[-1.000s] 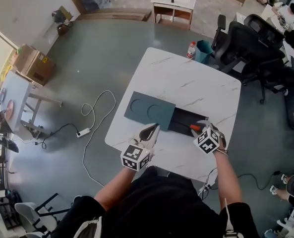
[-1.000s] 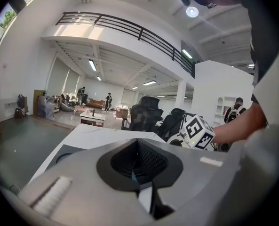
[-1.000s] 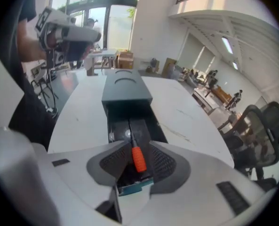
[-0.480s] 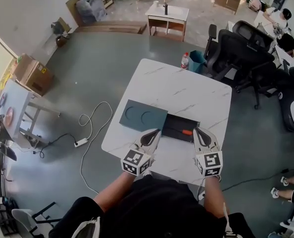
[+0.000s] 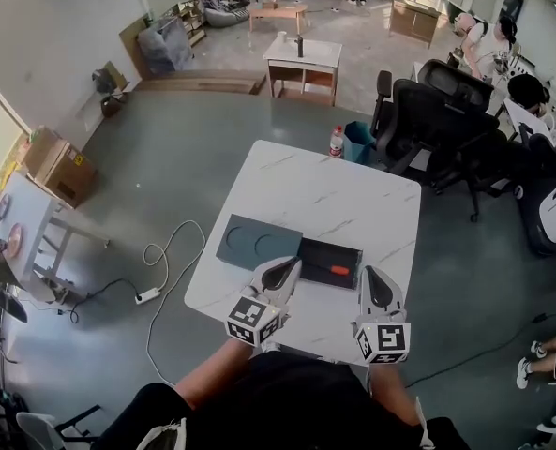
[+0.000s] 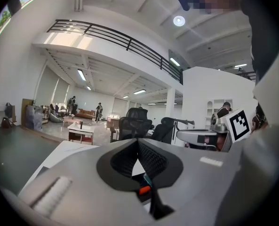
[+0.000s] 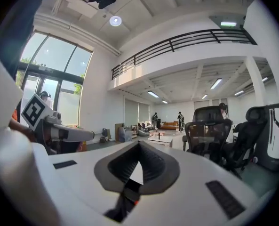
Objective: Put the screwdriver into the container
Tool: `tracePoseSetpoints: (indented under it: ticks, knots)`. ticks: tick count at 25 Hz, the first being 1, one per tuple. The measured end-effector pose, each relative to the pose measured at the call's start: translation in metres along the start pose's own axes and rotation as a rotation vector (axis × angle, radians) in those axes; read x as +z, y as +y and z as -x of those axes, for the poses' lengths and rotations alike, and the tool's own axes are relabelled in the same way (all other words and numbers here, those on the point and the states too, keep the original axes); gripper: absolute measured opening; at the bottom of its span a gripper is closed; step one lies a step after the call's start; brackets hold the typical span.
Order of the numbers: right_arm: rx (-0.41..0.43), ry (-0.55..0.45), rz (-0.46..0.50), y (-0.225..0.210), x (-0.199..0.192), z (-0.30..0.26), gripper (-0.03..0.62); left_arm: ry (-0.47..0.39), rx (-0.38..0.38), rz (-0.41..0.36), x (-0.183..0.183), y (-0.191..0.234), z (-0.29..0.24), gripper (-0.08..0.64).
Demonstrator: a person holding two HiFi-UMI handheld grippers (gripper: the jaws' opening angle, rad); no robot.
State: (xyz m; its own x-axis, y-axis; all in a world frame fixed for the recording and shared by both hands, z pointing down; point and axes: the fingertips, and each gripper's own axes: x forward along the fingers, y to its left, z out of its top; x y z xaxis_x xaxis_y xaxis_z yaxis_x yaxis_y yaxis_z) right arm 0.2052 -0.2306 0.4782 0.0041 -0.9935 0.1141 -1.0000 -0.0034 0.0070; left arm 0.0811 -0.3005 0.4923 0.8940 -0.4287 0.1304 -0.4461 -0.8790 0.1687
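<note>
The orange-handled screwdriver (image 5: 338,270) lies inside the black container (image 5: 326,249) on the white marble table (image 5: 343,195). A dark teal lid (image 5: 257,242) rests just left of the container. My left gripper (image 5: 286,263) hovers at the container's near left corner, shut and empty. My right gripper (image 5: 371,274) is held near the container's right end; its jaws have just been closing with nothing between them, and it is shut. In the left gripper view the shut tips (image 6: 138,140) stand above a glimpse of the orange screwdriver (image 6: 144,190). In the right gripper view the right gripper (image 7: 139,143) is shut too.
Black office chairs (image 5: 432,111) stand past the table's far right corner, beside a bottle (image 5: 336,142) and a blue bin (image 5: 357,139). A white cable and power strip (image 5: 148,295) lie on the floor at left. A cardboard box (image 5: 57,172) sits further left.
My right gripper let go of the screwdriver, which stays in the container, and then shut. Both grippers rose and drew back toward the near table edge.
</note>
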Motion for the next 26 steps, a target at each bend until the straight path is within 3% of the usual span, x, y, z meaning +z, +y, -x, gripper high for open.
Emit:
tracePoseSetpoints:
  ticks: [9,26]
  knots:
    - [0.007,-0.042,0.076,-0.005,0.018,0.002,0.006,-0.007,-0.025,-0.005,0.004,-0.011,-0.006,0.009]
    - [0.019,-0.073,0.072,-0.008,0.022,0.01,0.006,-0.001,-0.007,-0.012,0.002,-0.01,-0.003,0.009]
